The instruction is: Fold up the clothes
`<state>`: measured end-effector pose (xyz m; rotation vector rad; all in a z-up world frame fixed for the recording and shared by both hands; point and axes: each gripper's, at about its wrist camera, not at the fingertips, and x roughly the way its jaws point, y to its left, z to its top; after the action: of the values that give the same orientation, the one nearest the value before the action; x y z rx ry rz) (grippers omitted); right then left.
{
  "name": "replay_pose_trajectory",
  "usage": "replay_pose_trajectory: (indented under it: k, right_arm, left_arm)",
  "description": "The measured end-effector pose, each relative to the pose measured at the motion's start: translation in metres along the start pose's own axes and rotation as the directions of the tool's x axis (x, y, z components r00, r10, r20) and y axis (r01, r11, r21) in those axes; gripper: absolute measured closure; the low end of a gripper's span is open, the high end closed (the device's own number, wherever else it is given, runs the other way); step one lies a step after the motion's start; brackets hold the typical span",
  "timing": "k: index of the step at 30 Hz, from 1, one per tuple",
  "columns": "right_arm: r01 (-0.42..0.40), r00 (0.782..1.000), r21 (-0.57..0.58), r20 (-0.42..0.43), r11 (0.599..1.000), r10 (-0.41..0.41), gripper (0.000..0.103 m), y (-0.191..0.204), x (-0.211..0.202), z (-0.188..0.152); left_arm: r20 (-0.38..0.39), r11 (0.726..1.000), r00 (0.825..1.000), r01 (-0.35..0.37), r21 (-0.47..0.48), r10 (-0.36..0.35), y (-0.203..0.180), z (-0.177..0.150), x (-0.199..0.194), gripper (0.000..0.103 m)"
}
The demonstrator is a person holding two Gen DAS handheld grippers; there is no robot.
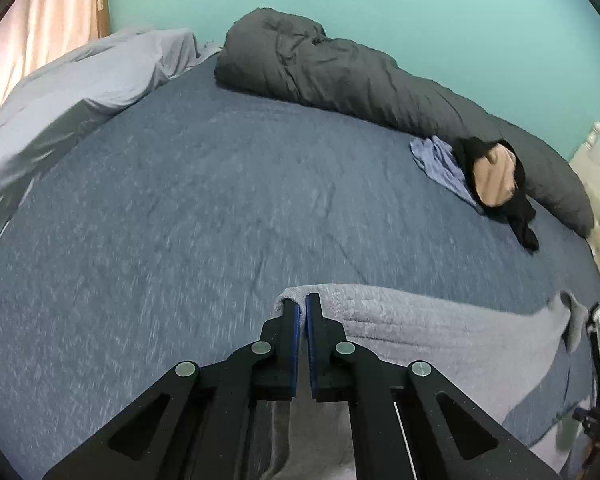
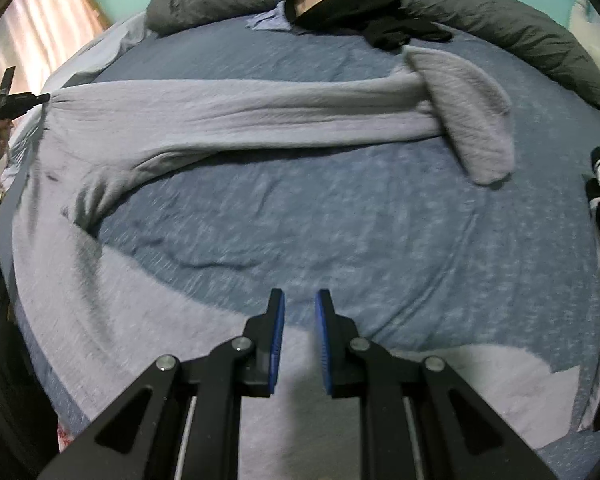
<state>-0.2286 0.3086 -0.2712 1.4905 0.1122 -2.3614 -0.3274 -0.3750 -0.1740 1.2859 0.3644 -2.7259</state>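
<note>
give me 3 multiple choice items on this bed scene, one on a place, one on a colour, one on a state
1. Where does the rolled dark grey quilted duvet lie?
A. along the far edge of the bed by the wall
B. on the floor
C. over the pale grey garment

2. What colour is the wall behind the bed?
A. white
B. turquoise
C. red

3. How is the left gripper?
A. wide open over bare sheet
B. out of view
C. shut on an edge of the pale grey fleece garment

Answers:
1 A, the duvet runs beside the wall, past the blue bedsheet.
2 B, the wall shows blue-green in both views.
3 C, its blue pads pinch a fold of the garment, and the right wrist view shows the cloth pulled taut toward it.
</note>
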Motion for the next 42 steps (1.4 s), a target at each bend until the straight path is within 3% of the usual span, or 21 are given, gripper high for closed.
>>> replay_pose_trajectory:
  k: [4, 10, 14, 16, 22, 25, 28, 29, 31, 33, 36, 42]
  right_arm:
    - [0.040, 0.999, 0.041, 0.017, 0.998, -0.041, 0.088, -0.024, 0.003, 0.014]
    - [0.105, 0.993, 0.152, 0.044, 0.983, -0.113, 0.087, -0.072, 0.004, 0.036]
    - [0.145, 0.985, 0.240, 0.055, 0.960, -0.163, 0.041, -0.105, 0.010, 0.051]
    - [0.157, 0.982, 0.272, 0.060, 0.949, -0.179, 0.041, -0.118, 0.015, 0.059]
    - [0.133, 0.978, 0.372, 0.103, 0.919, -0.183, 0.037, -0.151, 0.028, 0.088]
    - [0.099, 0.975, 0.465, 0.131, 0.880, -0.178, 0.035, -0.174, 0.036, 0.097]
    - [0.092, 0.979, 0.501, 0.113, 0.861, -0.170, 0.035, -0.188, 0.055, 0.101]
    - [0.086, 0.981, 0.510, 0.108, 0.856, -0.163, 0.035, -0.192, 0.062, 0.104]
    - [0.057, 0.982, 0.523, 0.123, 0.850, -0.142, 0.045, -0.195, 0.070, 0.105]
    - [0.039, 0.984, 0.521, 0.131, 0.852, -0.125, 0.066, -0.196, 0.076, 0.105]
    - [0.067, 0.978, 0.487, 0.141, 0.871, -0.155, 0.087, -0.189, 0.078, 0.107]
    - [0.147, 0.937, 0.439, 0.226, 0.886, -0.267, 0.090, -0.182, 0.033, 0.115]
  left_arm:
    - [-0.019, 0.999, 0.999, -0.043, 0.004, 0.043, 0.000, 0.014, 0.024, 0.100]
    - [-0.109, 0.996, 0.991, -0.085, -0.038, 0.080, 0.015, 0.002, 0.076, 0.097]
    - [-0.147, 0.992, 0.983, -0.118, -0.042, 0.110, 0.018, -0.020, 0.102, 0.094]
    - [-0.153, 0.989, 0.980, -0.140, -0.054, 0.130, 0.021, -0.027, 0.103, 0.070]
    - [-0.152, 0.988, 0.978, -0.148, -0.040, 0.141, 0.025, -0.039, 0.090, 0.069]
    - [-0.141, 0.991, 0.981, -0.133, -0.017, 0.129, 0.017, -0.044, 0.083, 0.069]
    - [-0.140, 0.993, 0.983, -0.116, 0.002, 0.116, 0.010, -0.051, 0.082, 0.069]
    - [-0.141, 0.993, 0.983, -0.116, 0.009, 0.116, 0.008, -0.053, 0.082, 0.069]
    - [-0.142, 0.993, 0.983, -0.115, 0.022, 0.117, 0.004, -0.057, 0.084, 0.069]
    - [-0.142, 0.993, 0.983, -0.114, 0.027, 0.117, 0.002, -0.059, 0.085, 0.069]
    - [-0.151, 0.992, 0.981, -0.118, 0.036, 0.122, -0.004, -0.062, 0.090, 0.069]
    - [-0.155, 0.991, 0.979, -0.125, 0.048, 0.131, -0.006, -0.063, 0.087, 0.069]
